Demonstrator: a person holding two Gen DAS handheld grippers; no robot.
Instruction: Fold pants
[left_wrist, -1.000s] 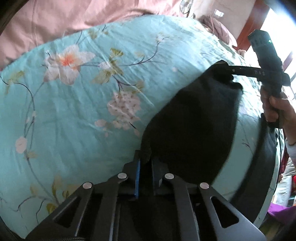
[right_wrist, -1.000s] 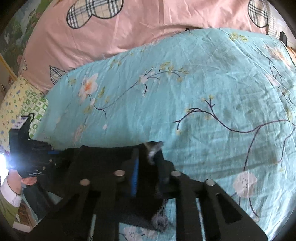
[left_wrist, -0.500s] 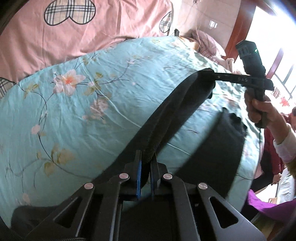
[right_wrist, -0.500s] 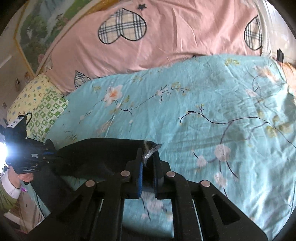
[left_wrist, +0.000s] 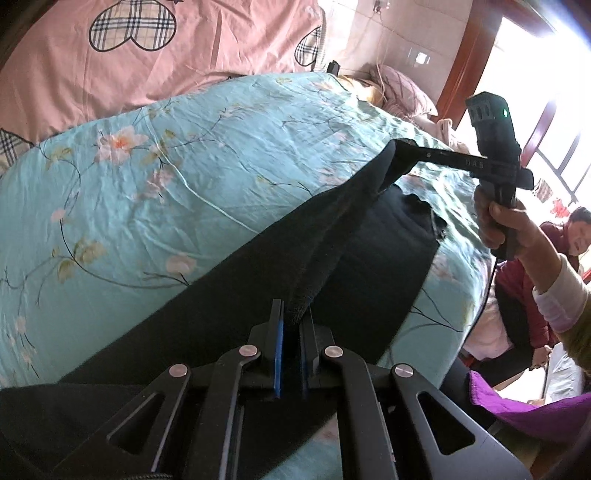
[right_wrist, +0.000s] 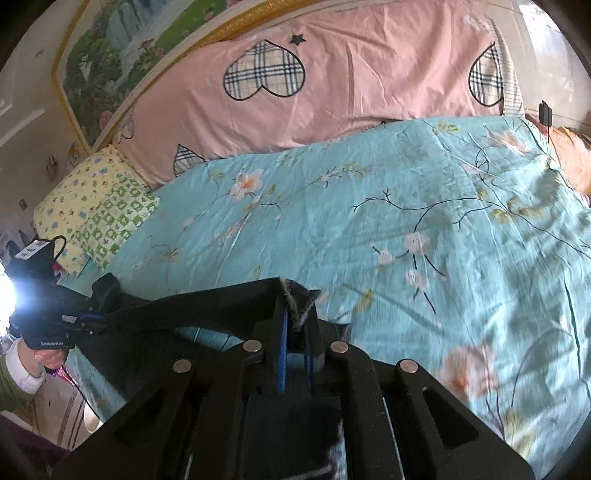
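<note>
The left gripper (left_wrist: 291, 325) and the right gripper (left_wrist: 397, 149) each stay clenched on an edge of the black pants (left_wrist: 229, 295), now lifted higher and stretched taut above the floral turquoise bedspread (left_wrist: 184, 184) than a second ago.

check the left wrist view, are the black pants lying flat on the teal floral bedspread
No, the black pants are lifted off the teal floral bedspread, stretched between the left gripper and the right gripper.
</note>
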